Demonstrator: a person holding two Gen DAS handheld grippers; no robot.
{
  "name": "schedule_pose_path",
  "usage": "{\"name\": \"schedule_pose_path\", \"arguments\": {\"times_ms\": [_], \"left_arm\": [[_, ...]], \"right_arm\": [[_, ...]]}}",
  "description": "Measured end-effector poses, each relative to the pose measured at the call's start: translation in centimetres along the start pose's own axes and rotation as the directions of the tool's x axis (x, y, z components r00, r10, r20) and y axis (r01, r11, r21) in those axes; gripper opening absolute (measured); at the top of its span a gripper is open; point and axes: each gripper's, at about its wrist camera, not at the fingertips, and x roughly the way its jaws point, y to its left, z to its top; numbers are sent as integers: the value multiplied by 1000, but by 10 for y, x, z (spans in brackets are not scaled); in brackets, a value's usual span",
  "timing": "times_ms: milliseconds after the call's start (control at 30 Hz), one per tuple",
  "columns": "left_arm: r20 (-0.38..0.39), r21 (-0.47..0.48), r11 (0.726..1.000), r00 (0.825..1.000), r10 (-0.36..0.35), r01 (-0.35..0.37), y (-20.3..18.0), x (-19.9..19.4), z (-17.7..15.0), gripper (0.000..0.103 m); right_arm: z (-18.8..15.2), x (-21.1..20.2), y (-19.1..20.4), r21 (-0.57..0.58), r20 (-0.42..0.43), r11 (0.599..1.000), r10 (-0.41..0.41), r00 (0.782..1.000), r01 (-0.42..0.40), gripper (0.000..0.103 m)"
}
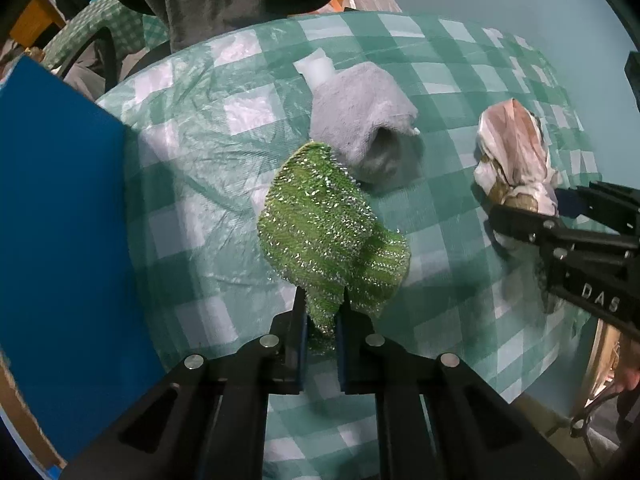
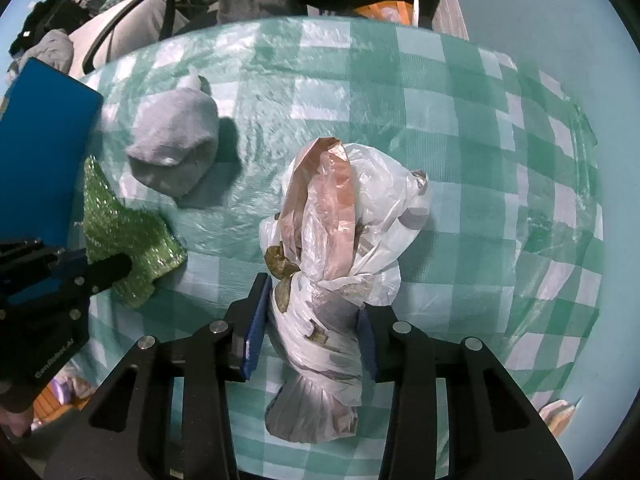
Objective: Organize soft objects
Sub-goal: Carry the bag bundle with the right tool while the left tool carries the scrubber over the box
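Left wrist view: the left gripper (image 1: 322,330) points down at a table under a green-and-white checked tablecloth (image 1: 192,168). Its jaws stand narrow, pinched on the near corner of a glittery green scrubbing cloth (image 1: 328,232), which fans out from the pads toward the middle of the table. A corner pinch probably suits so thin and floppy a piece, letting it be lifted or dragged. Beyond it, overlapping its far tip, lies a rolled grey fleece cloth (image 1: 360,120) with a small white piece (image 1: 316,68) at its far end. A blue box (image 1: 56,216) stands along the table's left edge, perhaps the bin for sorting. At the right edge the right gripper (image 1: 560,208) reaches a knotted bundle of plastic bags (image 1: 516,148).

Right wrist view: the right gripper (image 2: 310,332) straddles the waist of the bundle of plastic bags (image 2: 340,240), which lies near the table's front edge. The blue pads (image 2: 254,320) sit against both sides, so I judge it gripped at half width, where the bundle is tight enough to hold. The grey fleece cloth (image 2: 176,152) sits toward the far left corner, and the green scrubbing cloth (image 2: 128,236) lies by the blue box (image 2: 48,152), its near part under the left gripper (image 2: 116,268).
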Motion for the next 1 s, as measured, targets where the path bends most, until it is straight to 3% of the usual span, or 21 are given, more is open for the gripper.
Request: {"name": "schedule_pose_path", "arguments": {"times_ms": [867, 1000], "left_arm": [[158, -32, 999, 987, 23, -18, 12, -96, -42, 11], [173, -34, 999, 985, 26, -21, 22, -102, -30, 11]], "right_arm": [[-8, -96, 23, -145, 120, 989, 47, 992, -29, 39], [-6, -107, 33, -165, 134, 986, 52, 990, -29, 39]]}}
